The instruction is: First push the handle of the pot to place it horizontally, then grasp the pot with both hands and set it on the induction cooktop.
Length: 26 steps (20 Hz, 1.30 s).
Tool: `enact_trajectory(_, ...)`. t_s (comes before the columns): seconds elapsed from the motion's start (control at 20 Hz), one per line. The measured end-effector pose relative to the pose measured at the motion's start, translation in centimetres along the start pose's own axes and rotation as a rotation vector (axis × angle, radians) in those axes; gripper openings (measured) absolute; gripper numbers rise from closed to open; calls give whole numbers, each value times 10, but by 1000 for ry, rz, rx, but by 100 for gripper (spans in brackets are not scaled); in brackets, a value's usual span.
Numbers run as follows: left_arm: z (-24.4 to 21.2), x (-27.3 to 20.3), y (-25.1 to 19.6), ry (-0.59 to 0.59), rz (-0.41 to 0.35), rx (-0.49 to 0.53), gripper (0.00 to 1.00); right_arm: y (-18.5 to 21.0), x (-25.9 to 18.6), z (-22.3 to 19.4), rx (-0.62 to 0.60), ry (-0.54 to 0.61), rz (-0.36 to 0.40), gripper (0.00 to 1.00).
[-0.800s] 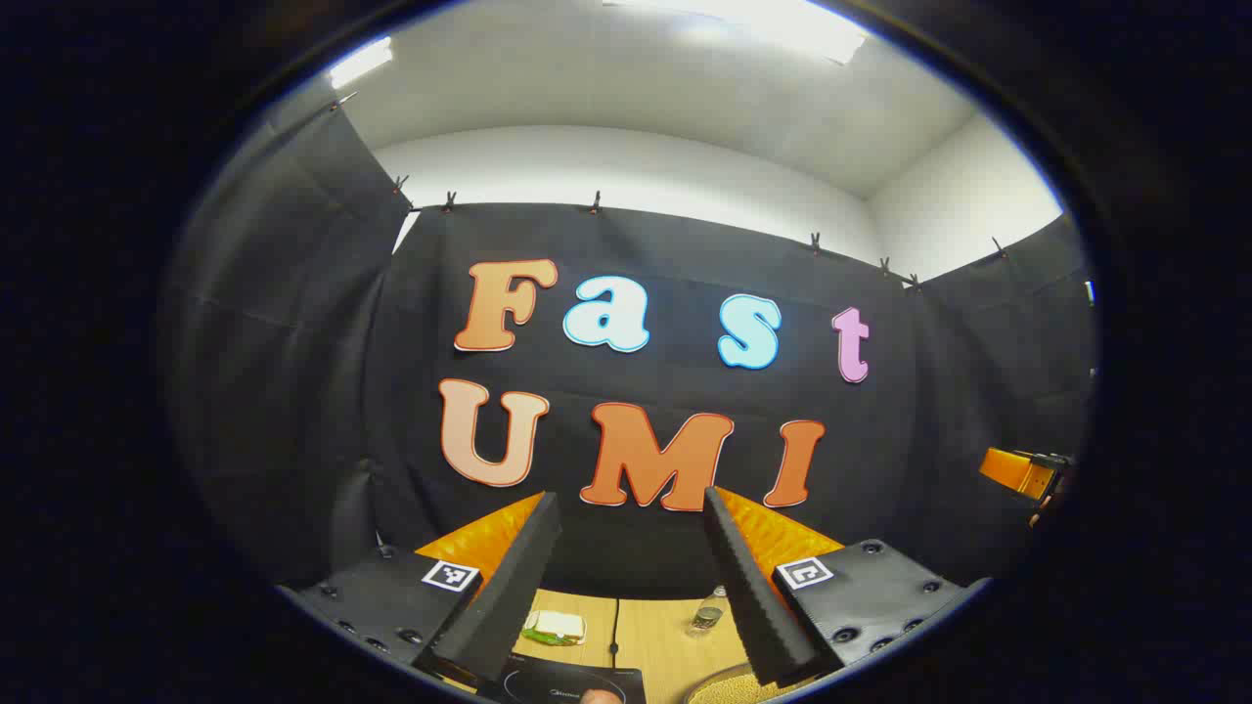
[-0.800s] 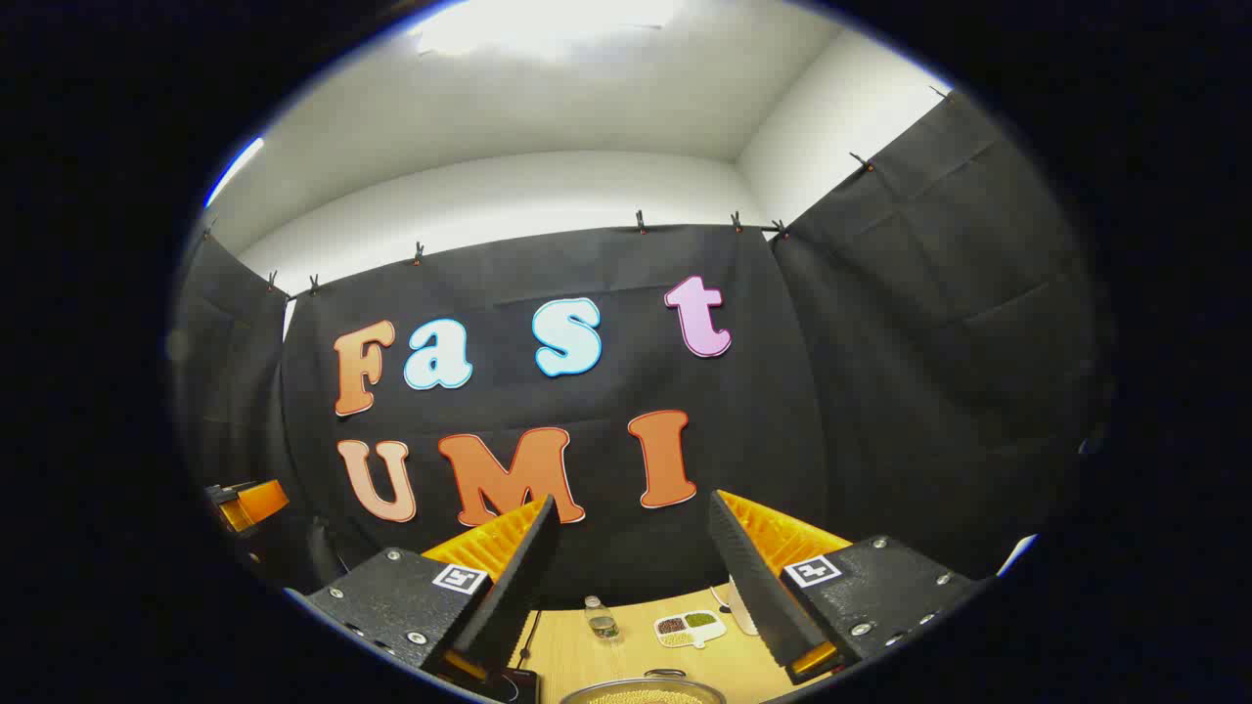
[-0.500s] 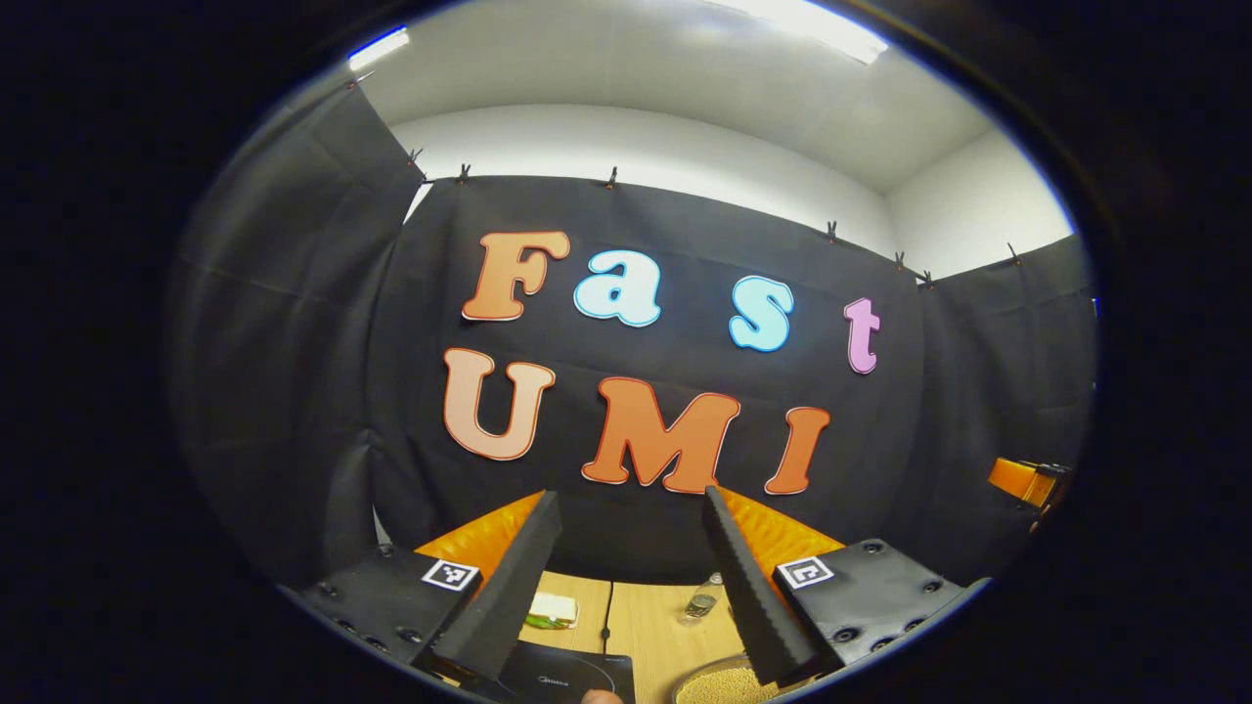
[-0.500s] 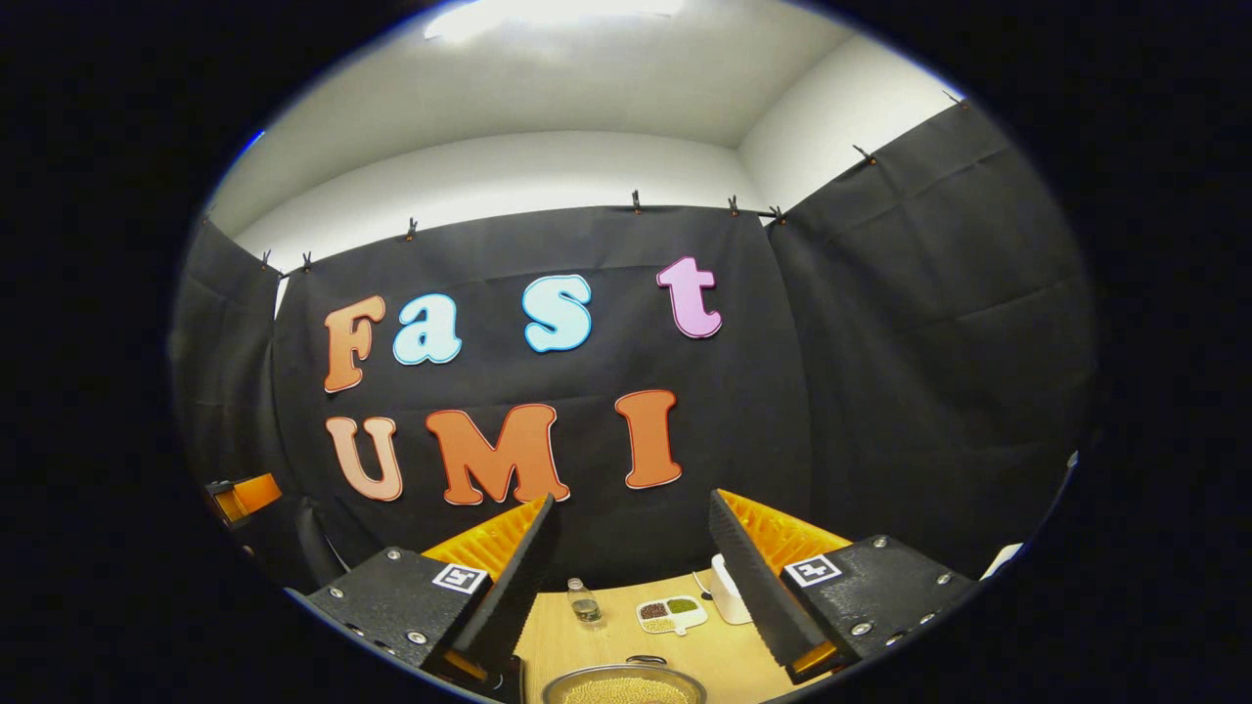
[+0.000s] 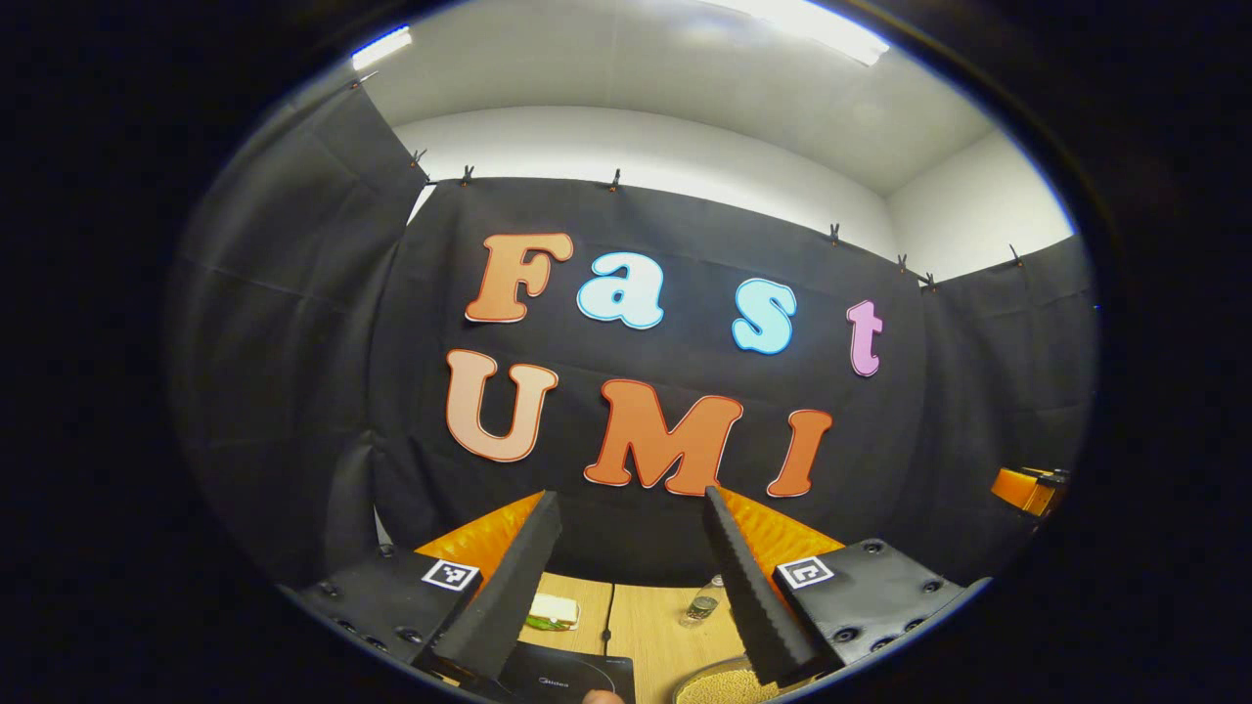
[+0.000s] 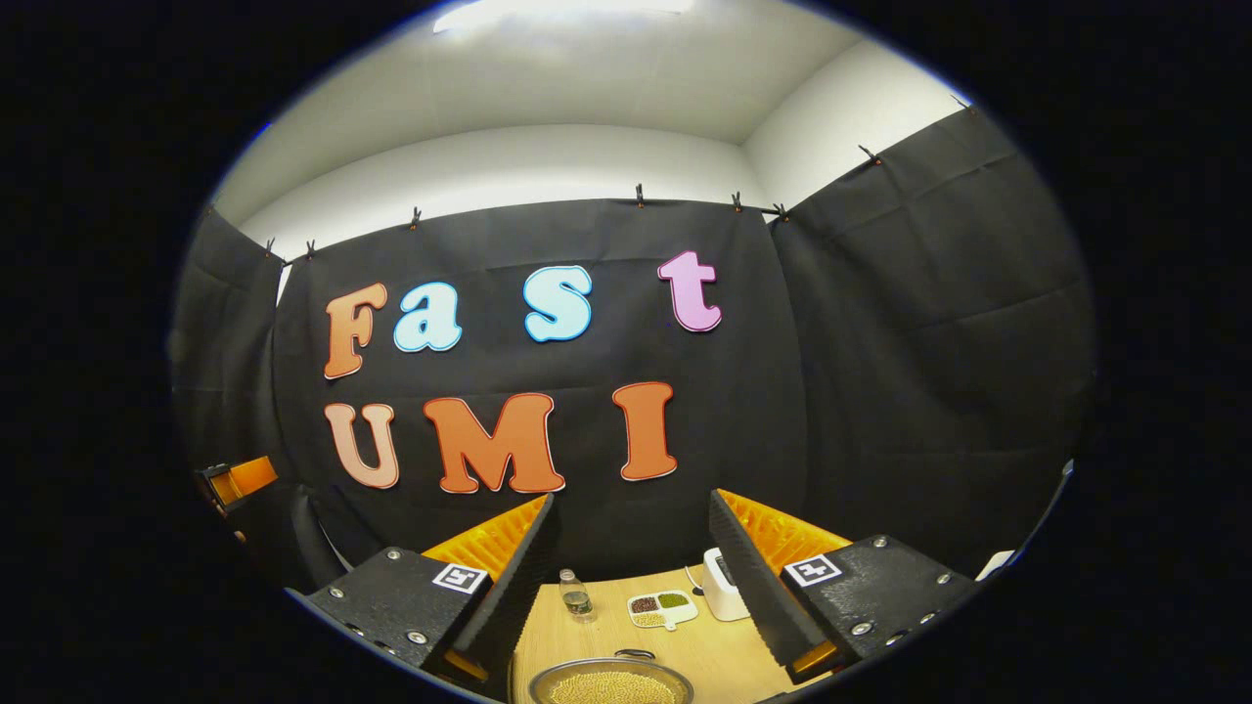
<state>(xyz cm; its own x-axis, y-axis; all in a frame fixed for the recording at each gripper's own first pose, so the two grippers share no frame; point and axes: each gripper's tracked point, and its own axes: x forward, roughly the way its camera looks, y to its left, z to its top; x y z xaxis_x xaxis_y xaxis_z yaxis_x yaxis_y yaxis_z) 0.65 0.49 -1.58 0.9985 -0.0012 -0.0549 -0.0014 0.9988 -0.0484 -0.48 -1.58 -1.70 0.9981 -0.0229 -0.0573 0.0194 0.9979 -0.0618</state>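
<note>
The metal pot (image 6: 611, 682), filled with small yellow grains, sits on the wooden table (image 6: 714, 655) low in the right gripper view, with a small loop handle (image 6: 636, 653) on its far rim. Its rim (image 5: 719, 684) also peeks up at the bottom of the left gripper view, right of the black induction cooktop (image 5: 567, 675). My left gripper (image 5: 630, 497) is open and held high above the cooktop. My right gripper (image 6: 631, 499) is open too, high above the pot. Neither touches anything. Each gripper appears at the edge of the other's view (image 5: 1022, 487) (image 6: 240, 479).
A small bottle (image 6: 575, 596), a divided dish of beans (image 6: 662, 606) and a white device (image 6: 722, 585) stand at the back of the table. A white and green item (image 5: 553, 611) lies behind the cooktop. Black cloth walls close the booth on three sides.
Both grippers have tipped down a little, so more of the table and the pot shows, most clearly in the right gripper view. Both stay open and empty.
</note>
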Motion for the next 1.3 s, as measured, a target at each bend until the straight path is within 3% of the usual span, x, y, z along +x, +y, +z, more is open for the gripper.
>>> enact_trajectory(0.2, -3, 1, 1, 16, 0, -2, 95, 6, -7, -2, 22, 5, 30, 95)
enact_trajectory(0.6, 1, -1, 1, 30, -16, 9, 95, -7, -9, -13, 28, 23, 11, 94)
enact_trajectory(0.65, 1, -1, 0, 33, -24, 12, 95, -9, -8, -15, 28, 28, 10, 100)
enact_trajectory(0.7, 1, -2, 1, 36, -32, 18, 95, -10, -8, -17, 30, 39, 4, 92)
enact_trajectory(0.75, 2, -2, 1, 38, -37, 26, 95, -11, -10, -21, 31, 53, 4, 94)
enact_trajectory(0.85, 2, -3, 1, 39, -44, 36, 95, -11, -10, -23, 28, 59, 9, 77)
enact_trajectory(1.0, 2, -2, 1, 45, -48, 31, 95, -8, -11, -28, 18, 67, 24, 59)
enact_trajectory(1.05, 2, -3, 1, 47, -46, 25, 95, -7, -12, -28, 19, 66, 30, 43)
enact_trajectory(1.1, 1, -3, 2, 49, -42, 20, 95, -5, -12, -27, 21, 65, 40, 48)
enact_trajectory(1.15, 0, -2, 3, 53, -38, 15, 95, -4, -13, -29, 22, 64, 49, 31)
enact_trajectory(1.3, -2, -1, 3, 62, -30, 5, 95, -5, -12, -36, 22, 78, 58, 16)
